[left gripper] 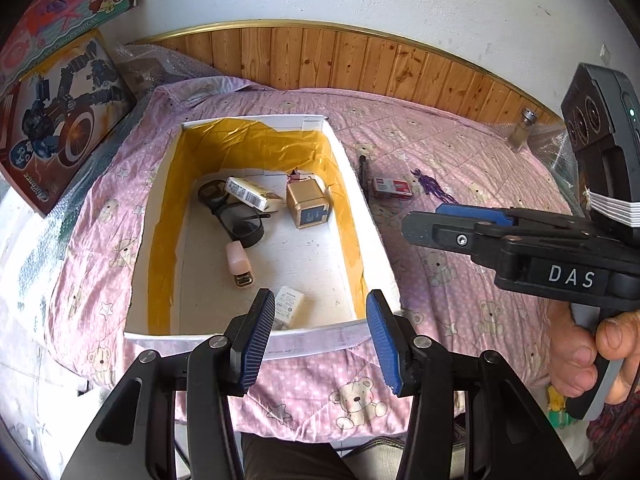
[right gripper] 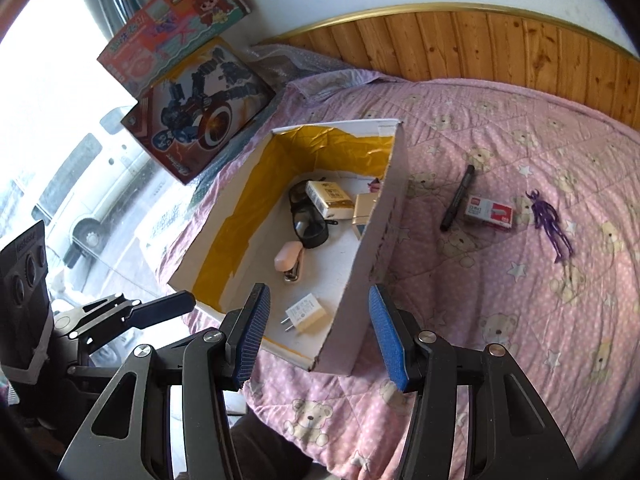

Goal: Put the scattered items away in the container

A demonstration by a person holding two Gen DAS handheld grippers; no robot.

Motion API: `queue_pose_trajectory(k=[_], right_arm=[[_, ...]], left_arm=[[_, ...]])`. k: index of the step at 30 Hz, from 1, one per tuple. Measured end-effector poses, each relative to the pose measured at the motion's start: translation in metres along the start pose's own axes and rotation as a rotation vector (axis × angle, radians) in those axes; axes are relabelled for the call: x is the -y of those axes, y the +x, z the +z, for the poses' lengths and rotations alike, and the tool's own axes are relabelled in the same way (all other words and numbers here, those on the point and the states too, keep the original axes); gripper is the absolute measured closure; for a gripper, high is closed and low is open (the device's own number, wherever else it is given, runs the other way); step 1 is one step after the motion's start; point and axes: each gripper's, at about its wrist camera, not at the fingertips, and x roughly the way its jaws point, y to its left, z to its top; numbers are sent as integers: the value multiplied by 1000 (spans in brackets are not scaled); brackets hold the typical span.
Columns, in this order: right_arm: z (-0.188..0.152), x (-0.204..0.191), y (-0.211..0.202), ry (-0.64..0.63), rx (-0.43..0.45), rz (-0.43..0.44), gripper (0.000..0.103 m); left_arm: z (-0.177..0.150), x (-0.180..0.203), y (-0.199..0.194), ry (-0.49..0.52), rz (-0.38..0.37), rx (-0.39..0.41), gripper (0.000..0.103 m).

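Observation:
A white box with yellow lining (left gripper: 312,342) (right gripper: 368,260) sits on the pink bedspread. Inside lie dark glasses (left gripper: 236,216), a white-gold pack (left gripper: 250,194), a gold cube (left gripper: 310,206), a pink stapler (right gripper: 290,260) and a white charger plug (right gripper: 306,314). Right of the box, on the bedspread, lie a black pen (right gripper: 456,198), a red-white staple box (right gripper: 490,212) and a purple figure (right gripper: 550,224). My left gripper (left gripper: 320,336) hovers open over the box's near wall. My right gripper (right gripper: 320,332) is open above the box's near right corner, holding nothing.
Two toy boxes (left gripper: 60,120) lean at the left by a window. A wooden headboard (left gripper: 360,60) runs along the back. A small glass bottle (left gripper: 522,130) stands at the far right near bubble wrap. A person's hand (left gripper: 580,352) grips the right tool.

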Motion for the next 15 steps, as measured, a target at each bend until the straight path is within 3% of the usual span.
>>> queue_pose_trajectory(k=[15], right_arm=[[-51, 112, -24, 265, 50, -64, 51]], left_arm=[[14, 85, 30, 74, -114, -32, 54]])
